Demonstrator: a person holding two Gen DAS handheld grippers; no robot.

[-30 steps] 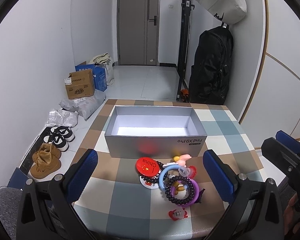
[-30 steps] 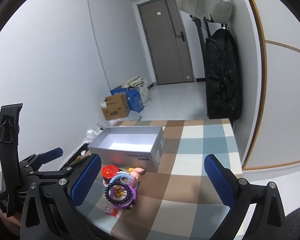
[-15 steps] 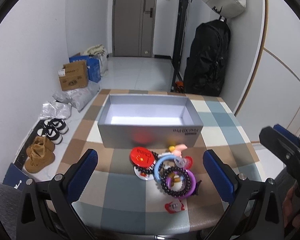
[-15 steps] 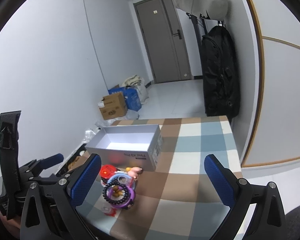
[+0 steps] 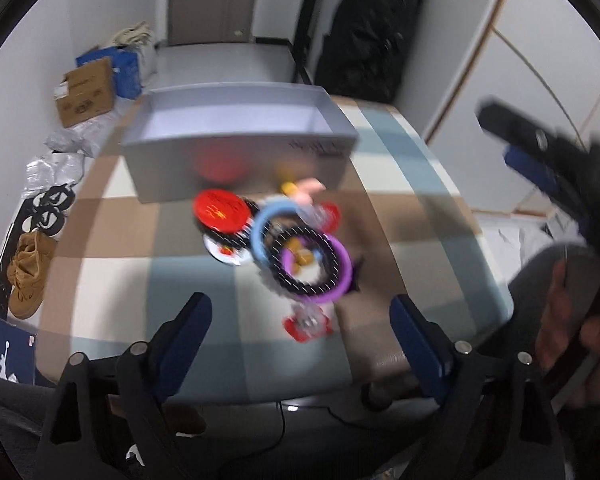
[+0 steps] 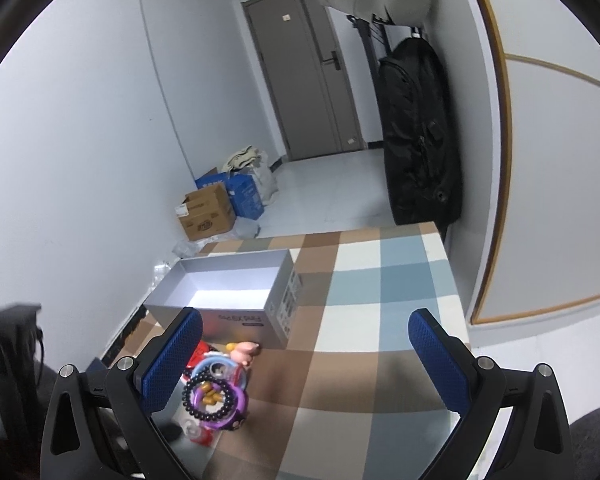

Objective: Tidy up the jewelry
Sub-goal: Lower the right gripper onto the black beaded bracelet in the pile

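The left hand-held gripper (image 5: 300, 336) has tipped down over the jewelry pile (image 5: 284, 240), jaws closing on nothing; the silver box (image 5: 236, 128) lies lengthwise left-right; the right hand-held gripper (image 6: 306, 344) is spread.

Door (image 6: 308, 72): grey, closed, at far end of room.
Black bag (image 6: 418, 132): hanging by right wall.
Cardboard box (image 6: 206, 212): on floor, beside blue bag (image 6: 246, 196).
Brown shoes (image 5: 26, 276): on floor, left of checked tablecloth (image 6: 380, 280).
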